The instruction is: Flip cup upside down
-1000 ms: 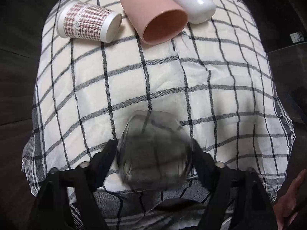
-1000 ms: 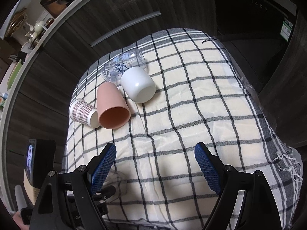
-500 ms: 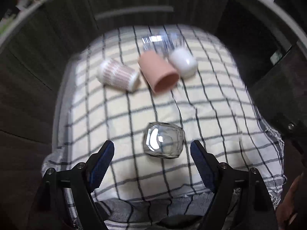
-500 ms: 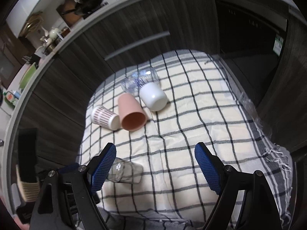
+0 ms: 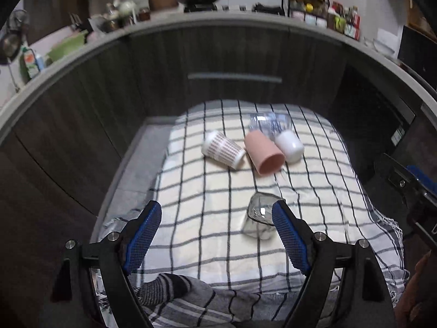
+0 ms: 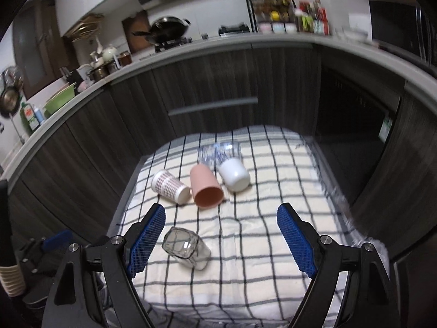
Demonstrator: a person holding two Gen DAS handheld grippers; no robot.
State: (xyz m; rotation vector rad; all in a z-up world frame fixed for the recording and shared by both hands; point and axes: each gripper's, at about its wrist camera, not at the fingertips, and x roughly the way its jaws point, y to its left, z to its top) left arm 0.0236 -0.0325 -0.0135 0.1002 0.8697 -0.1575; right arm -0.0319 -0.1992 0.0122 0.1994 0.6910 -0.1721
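A clear glass cup (image 5: 259, 217) (image 6: 186, 248) stands upside down on the checked cloth (image 5: 207, 218) (image 6: 262, 235), near its front edge. My left gripper (image 5: 216, 235) is open and empty, raised above and behind the glass. My right gripper (image 6: 221, 239) is open and empty, held high over the front of the cloth. Further back lie a patterned paper cup (image 5: 222, 150) (image 6: 170, 187), a pink cup (image 5: 263, 153) (image 6: 205, 190), a white cup (image 5: 290, 143) (image 6: 234, 174) and a clear printed glass (image 5: 269, 123) (image 6: 218, 151), all on their sides.
Dark wooden cabinets (image 6: 213, 82) with a grey handle (image 5: 235, 77) stand behind the cloth. A cluttered kitchen counter (image 6: 191, 43) runs above them. The right gripper shows at the right edge of the left wrist view (image 5: 415, 191).
My left gripper let go of the glass cup, leaving it upside down on the cloth, then opened and drew up and back. My right gripper also rose and pulled back.
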